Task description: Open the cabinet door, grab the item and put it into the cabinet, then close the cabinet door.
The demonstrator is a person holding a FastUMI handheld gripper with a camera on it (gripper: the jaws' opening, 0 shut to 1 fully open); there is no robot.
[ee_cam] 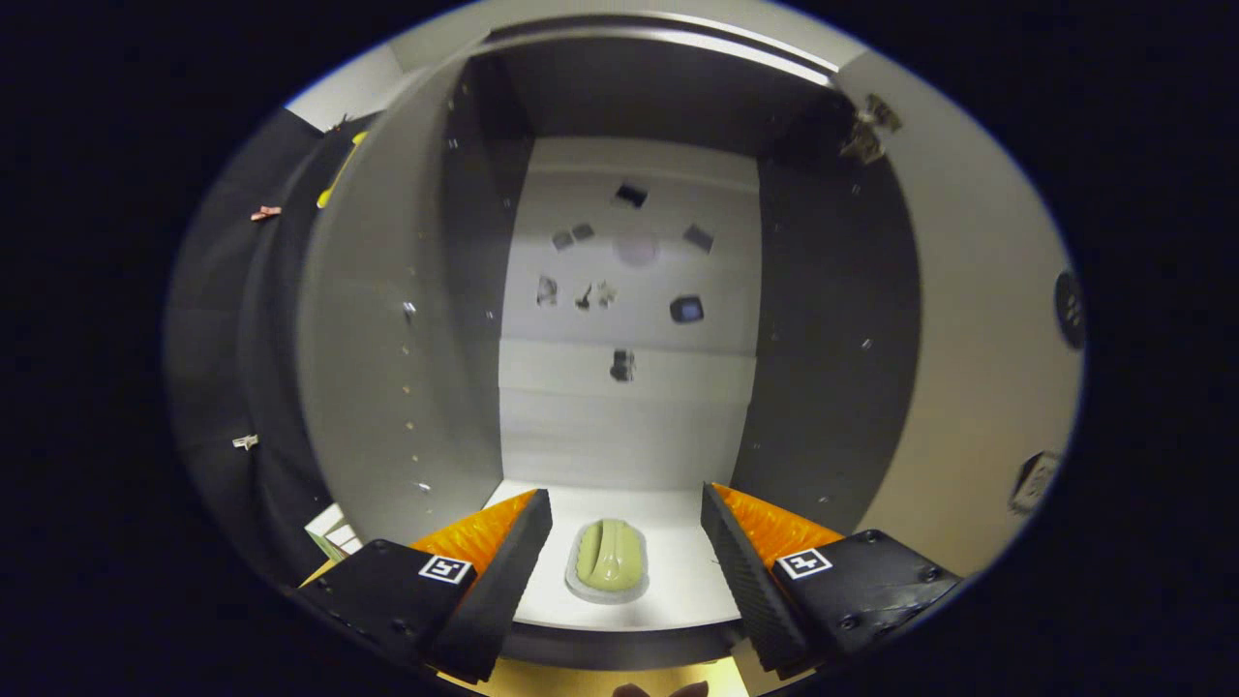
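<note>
Gripper [626,542] wide open, holding nothing, at frame bottom. Green item [608,560], maybe a soap dish, sits on the cabinet [416,319] floor between the fingers, touching neither. Door open.

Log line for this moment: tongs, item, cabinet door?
tongs: open, holding nothing | item: pale green, on cabinet floor between the fingers, untouched | cabinet door: open, swung left | next: probably withdraw, close door

A staged recording booth is suggested: an open grey cabinet [619,290] is framed by black cloth [223,319] at the left.
</note>
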